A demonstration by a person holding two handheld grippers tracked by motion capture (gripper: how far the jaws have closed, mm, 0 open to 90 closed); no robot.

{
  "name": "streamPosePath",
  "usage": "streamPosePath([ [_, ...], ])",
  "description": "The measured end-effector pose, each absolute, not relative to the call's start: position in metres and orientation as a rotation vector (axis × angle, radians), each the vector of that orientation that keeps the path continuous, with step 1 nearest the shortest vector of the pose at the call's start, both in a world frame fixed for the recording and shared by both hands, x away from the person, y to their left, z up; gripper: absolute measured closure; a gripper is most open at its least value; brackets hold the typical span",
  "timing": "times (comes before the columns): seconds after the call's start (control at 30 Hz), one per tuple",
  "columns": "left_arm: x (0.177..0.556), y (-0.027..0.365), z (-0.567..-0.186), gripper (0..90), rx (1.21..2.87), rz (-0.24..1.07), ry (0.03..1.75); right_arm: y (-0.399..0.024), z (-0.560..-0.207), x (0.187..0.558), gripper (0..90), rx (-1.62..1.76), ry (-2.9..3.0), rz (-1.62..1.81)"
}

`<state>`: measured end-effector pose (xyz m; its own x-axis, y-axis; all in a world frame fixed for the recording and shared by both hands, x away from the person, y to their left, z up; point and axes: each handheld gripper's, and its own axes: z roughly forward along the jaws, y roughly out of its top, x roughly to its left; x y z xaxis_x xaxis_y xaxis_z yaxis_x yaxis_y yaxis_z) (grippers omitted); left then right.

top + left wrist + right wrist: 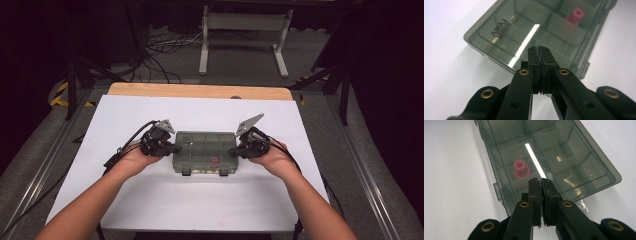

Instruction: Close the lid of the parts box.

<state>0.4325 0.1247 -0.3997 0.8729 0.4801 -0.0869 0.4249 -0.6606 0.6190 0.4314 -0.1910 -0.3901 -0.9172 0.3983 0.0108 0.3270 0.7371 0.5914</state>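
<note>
Smoky clear organiser box sits at centre of the high view on the white table sheet, lid shut, two dark latches on its lower edge. Left gripper at the box's left end, right gripper at its right end; each tip at or just touching the box's short side, can't tell which. Both hands come up from the bottom of frame.

Left gripper view: box fills upper centre/right, running diag. Fingers pressed together w/ nothing between them, tips over the box's near edge at lower centre. Pink part inside a compartment, upper right, well beyond the tips.

Right gripper view: box in upper centre, long axis heading away. Fingers closed pad to pad, empty, tips at the box's near end. Pink part just up-left of the tips, under the lid. Bright light streak across the lid in both gripper views.
</note>
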Motion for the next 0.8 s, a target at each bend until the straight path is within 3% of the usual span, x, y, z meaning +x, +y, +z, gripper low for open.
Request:
streamPosePath([
  [0.47,0.4296,0.1189,-0.4076,88.4,2.454,0.043,0.586,-0.1891,-0.3973,0.4275,86.0,0.569,2.835,0.856],
  [0.8,0.4268,0.1179,-0.4075,88.3,2.463,0.078,0.568,-0.1882,-0.3968,0.4246,85.4,0.564,2.826,0.829],
])
